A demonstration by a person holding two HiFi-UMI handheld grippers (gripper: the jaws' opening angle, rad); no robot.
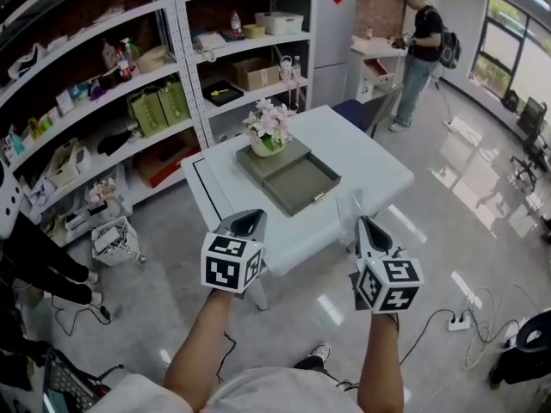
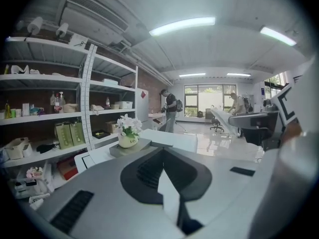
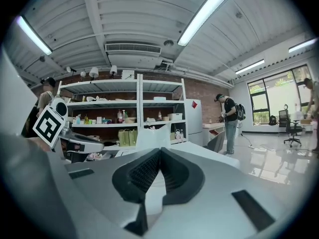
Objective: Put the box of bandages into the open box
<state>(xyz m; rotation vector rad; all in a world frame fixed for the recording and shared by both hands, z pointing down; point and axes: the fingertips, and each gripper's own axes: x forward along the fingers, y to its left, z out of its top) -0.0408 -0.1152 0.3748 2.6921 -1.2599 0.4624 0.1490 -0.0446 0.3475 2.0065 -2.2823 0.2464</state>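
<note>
A person is holding the left claw and right claw shut and empty before the desk bearing the open box; the box of bandages, likely light, crushable card best pinched across its sides, is showing nowhere.

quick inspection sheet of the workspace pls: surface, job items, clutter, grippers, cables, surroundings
surface: white table
job's things: open box on the table, nothing seen inside; box of bandages not made out in any view
clutter: flower pot standing on a flat grey lid beside the open box
grippers: left hand-held gripper and right hand-held gripper both shut, holding nothing, short of the table
cables: power strip with leads on the floor
surroundings: stocked shelving; person standing far off
</note>
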